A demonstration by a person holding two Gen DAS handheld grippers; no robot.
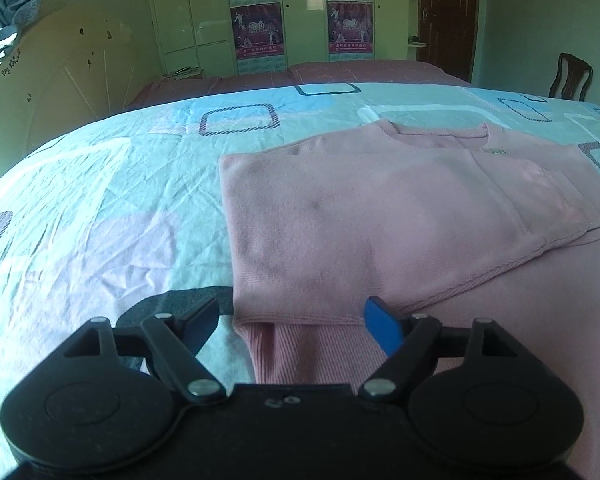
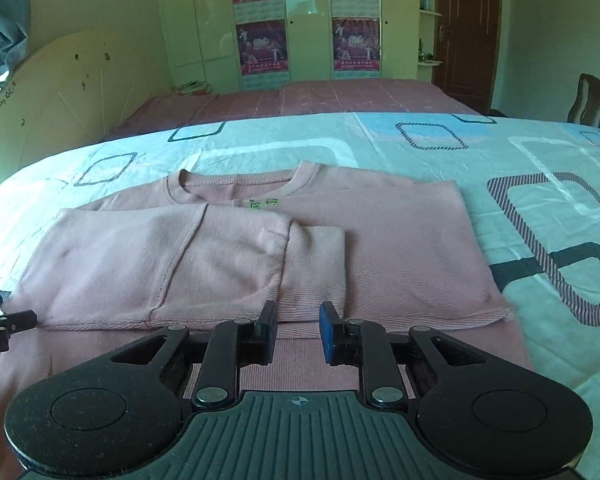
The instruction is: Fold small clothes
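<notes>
Sweater [image 2: 400, 248], pink, lies flat on the patterned bedsheet [image 1: 100, 208], collar at the far side, hem toward me, with its left side and sleeve already folded across the chest.

My left gripper [image 1: 296, 328] has its fingers wide apart, straddling the near left corner of that folded panel, the black finger over the sheet and the blue one over the cloth; nothing is pinched. My right gripper [image 2: 298, 330] has its fingers parted by a narrower gap, poised just at the ribbed cuff [image 2: 316, 268] where the folded sleeve ends, also holding nothing.

I judge the step in hand to be the next fold: either bringing the right side over to match, or lifting the hem toward the collar. To do it well I would take both layers at the near edge, not only the top one, close both grippers at the same height, and lift evenly so the folded sleeve does not slide out. The knit looks soft and limp, so I would keep it low and drag little.

Hard to judge: whether either lower finger is under the fabric or merely resting on it. The hem nearest me is hidden behind the gripper bodies in both views. The right sleeve cannot be made out; it may be tucked under or cut off. The small green label [image 2: 265, 203] below the collar is unreadable.
</notes>
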